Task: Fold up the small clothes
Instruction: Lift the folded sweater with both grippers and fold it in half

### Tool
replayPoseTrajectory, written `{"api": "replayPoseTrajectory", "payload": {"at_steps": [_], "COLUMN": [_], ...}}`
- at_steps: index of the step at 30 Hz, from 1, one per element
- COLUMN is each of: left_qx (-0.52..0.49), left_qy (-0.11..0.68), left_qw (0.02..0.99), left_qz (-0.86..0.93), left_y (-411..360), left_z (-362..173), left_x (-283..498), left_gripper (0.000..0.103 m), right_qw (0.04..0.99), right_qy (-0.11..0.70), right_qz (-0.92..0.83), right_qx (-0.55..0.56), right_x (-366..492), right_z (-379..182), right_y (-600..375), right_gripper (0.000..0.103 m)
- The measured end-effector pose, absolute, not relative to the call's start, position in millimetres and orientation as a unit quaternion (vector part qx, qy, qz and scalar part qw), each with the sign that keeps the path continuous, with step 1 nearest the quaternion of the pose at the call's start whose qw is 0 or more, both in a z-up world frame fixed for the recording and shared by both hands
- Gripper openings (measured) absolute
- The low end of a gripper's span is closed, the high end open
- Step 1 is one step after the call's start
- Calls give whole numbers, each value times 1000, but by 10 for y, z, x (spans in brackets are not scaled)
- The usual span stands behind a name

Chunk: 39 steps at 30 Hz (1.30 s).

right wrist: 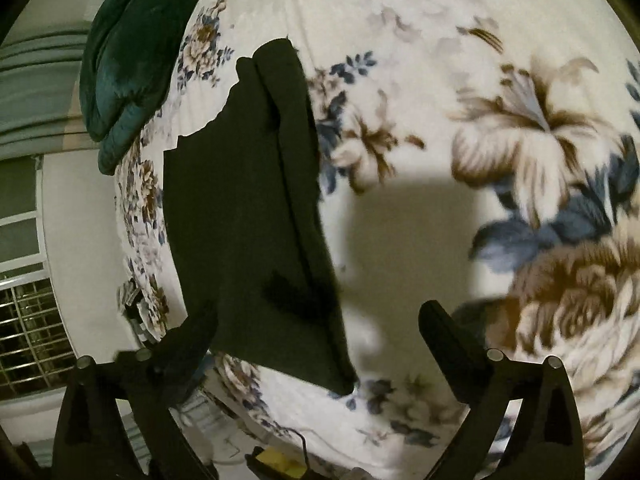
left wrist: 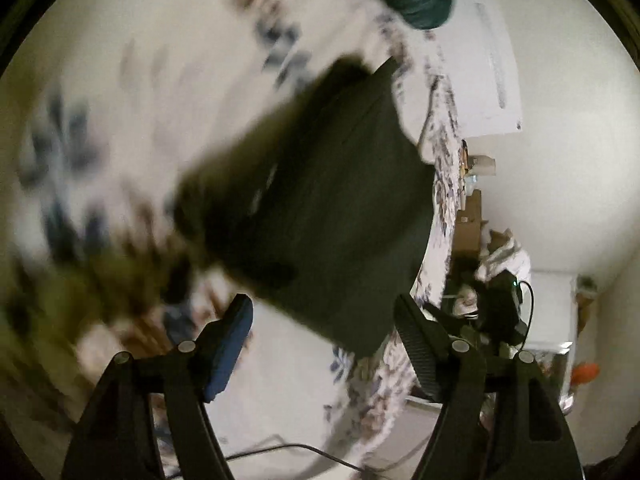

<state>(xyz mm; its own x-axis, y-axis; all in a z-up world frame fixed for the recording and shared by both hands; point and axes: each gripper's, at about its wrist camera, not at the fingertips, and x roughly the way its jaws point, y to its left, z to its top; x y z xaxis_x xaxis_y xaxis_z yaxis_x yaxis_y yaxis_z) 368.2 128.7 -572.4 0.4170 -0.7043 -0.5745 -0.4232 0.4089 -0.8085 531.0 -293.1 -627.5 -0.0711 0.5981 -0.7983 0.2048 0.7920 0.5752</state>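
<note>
Ahead of both grippers, on a flower-patterned blanket (right wrist: 420,40), lies one dark garment (right wrist: 248,216), flat and compact, with a long doubled edge running down its right side in the right wrist view; it looks already folded at least once. The right gripper (right wrist: 320,324) stands with its jaws spread wide and nothing between the pads; the garment's near corner sits just ahead of and between the fingers, apart from them. The left gripper (left wrist: 324,316) is likewise parted, somewhat less wide, and empty; the garment (left wrist: 320,200) lies just beyond its fingertips, its near edge between them, though that view is badly smeared and contact cannot be ruled out with certainty. Neither tool has hold of cloth. A green cushion (right wrist: 124,48) rests beyond the garment, to the far left of the right gripper, near the blanket's edge. Judgement: this piece appears released after a fold, with its outline roughly rectangular and its layers aligned along the seam side. Whether a further fold is intended cannot be told. No other small clothes, folded or waiting, show in either view, so the remaining count is unknown.
</note>
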Motion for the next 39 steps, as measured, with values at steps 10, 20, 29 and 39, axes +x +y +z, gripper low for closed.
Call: {"api": "replayPoseTrajectory", "payload": {"at_steps": [10,20,29,39], "left_qx": [-589,-601,-463,-304], "left_qy": [458,400,472,603], "left_qw": [662,692,745,706], "left_qz": [-69,5,-88,-213], "left_y": [831,973,1508,1296], "left_z": [-6164,-5943,-5347,-5359], "left_x": [3980,4118,4811,5398], "left_gripper": [71,28,22,23], "right_qw": [615,625,627,612], "right_qy": [706,705,692,656], "right_qz": [203,203,178,45], "right_qx": [287,265,311,440], "right_x": [6434,6881,6202,4106], "right_z": [-6879,-7088,-6693,-6406], "right_y": [-2570,-2169,-2454,-2494], "right_gripper": [101,48,13,12]}}
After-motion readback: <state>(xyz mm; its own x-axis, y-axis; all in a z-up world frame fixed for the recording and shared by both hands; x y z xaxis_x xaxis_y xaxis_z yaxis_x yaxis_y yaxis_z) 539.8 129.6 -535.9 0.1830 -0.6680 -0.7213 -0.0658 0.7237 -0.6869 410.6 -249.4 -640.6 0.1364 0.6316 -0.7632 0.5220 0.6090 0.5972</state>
